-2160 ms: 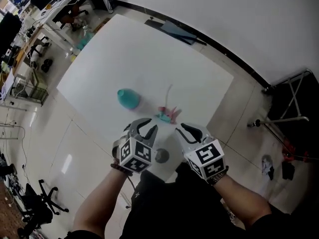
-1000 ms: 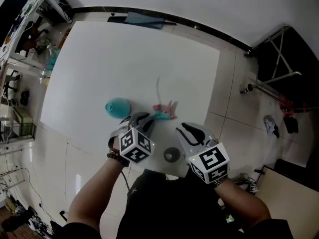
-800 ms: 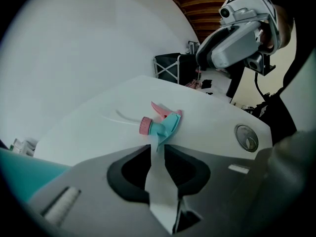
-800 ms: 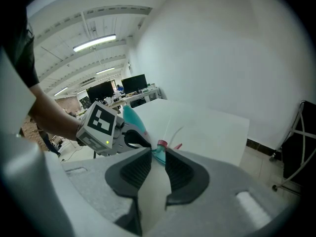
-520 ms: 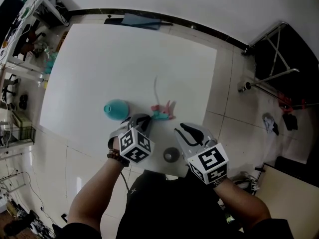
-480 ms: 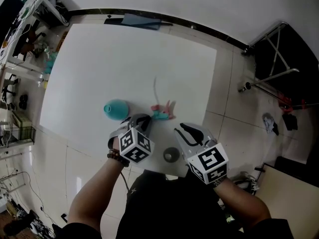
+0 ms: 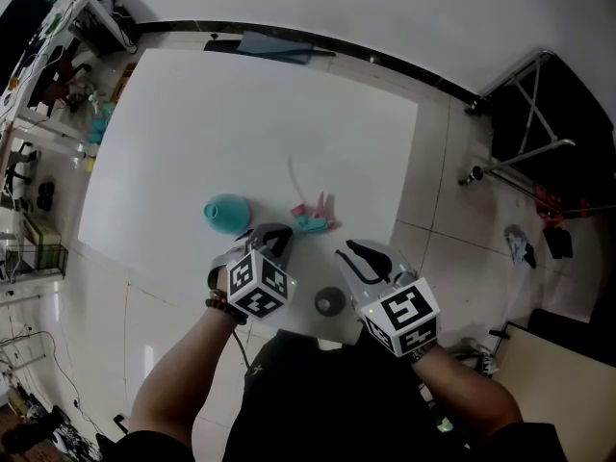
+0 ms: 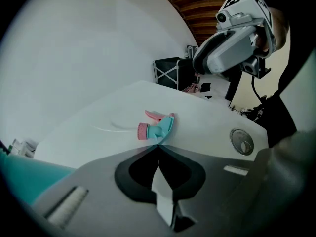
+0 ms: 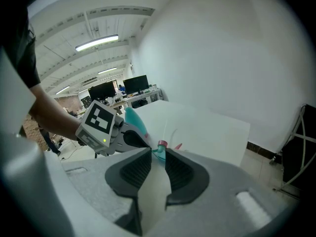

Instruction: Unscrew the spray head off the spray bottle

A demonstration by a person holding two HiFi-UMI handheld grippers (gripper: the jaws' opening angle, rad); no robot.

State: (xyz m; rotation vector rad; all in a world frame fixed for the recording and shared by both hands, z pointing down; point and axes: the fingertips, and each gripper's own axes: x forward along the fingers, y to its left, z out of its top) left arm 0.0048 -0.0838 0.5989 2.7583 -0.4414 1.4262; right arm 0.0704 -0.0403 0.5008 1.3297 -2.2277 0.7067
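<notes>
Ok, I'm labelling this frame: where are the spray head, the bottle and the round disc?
spray head (image 7: 310,223), head view, on its teal body.
bottle (image 7: 227,213), head view, middle of its teal body.
disc (image 7: 329,301), head view, its centre.

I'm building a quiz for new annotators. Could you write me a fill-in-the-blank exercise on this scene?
1. The spray head lies on the white ___.
2. In the head view, the teal spray bottle is to the spray head's ___.
3. The left claw is ___, with nothing in it.

Missing words: table; left; shut.
</notes>
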